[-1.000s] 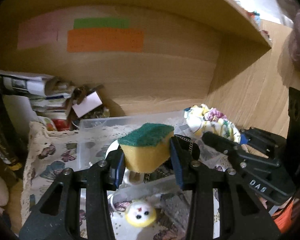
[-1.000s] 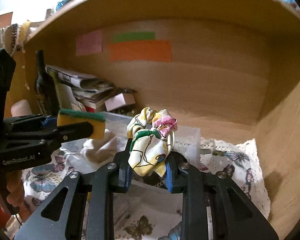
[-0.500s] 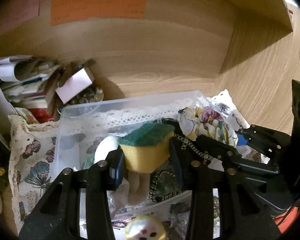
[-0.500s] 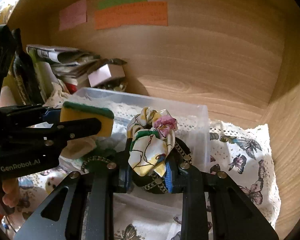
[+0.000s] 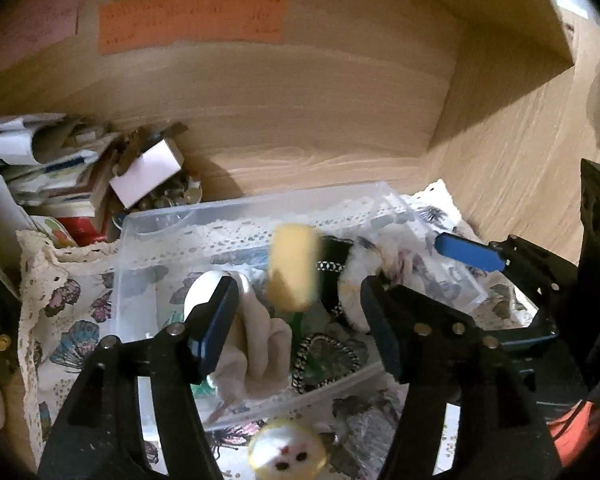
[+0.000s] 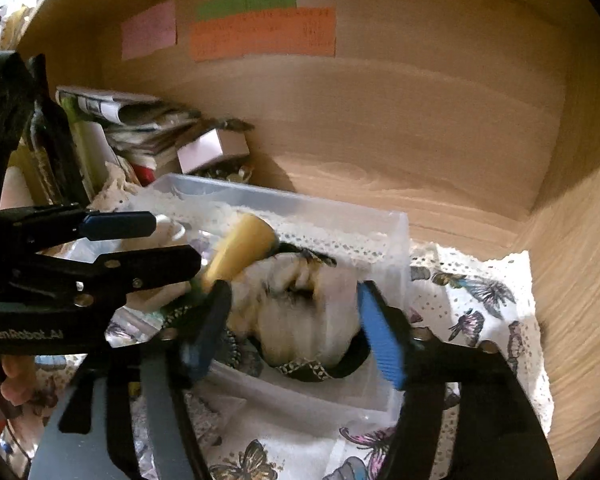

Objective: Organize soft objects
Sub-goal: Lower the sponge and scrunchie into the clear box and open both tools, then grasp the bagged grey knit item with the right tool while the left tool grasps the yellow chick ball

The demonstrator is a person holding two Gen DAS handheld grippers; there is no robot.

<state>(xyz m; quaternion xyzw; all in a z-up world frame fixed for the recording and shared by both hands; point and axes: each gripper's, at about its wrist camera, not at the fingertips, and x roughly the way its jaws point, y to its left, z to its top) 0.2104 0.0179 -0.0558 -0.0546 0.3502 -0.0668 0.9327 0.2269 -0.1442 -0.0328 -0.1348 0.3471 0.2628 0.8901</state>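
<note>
My left gripper is open above the clear plastic bin. The yellow sponge is blurred in mid-fall between its fingers; it also shows in the right wrist view. My right gripper is open over the bin. The floral scrunchie is blurred below it, dropping into the bin; it also shows in the left wrist view. A cream cloth and a patterned black band lie inside the bin.
The bin stands on a butterfly-print lace cloth in a wooden shelf nook. Stacked papers and a small box sit at the back left. A yellow round plush face lies in front of the bin. Coloured notes are on the back wall.
Both grippers have opened. The sponge has left the left gripper and the scrunchie has left the right gripper; both are falling into the bin.
</note>
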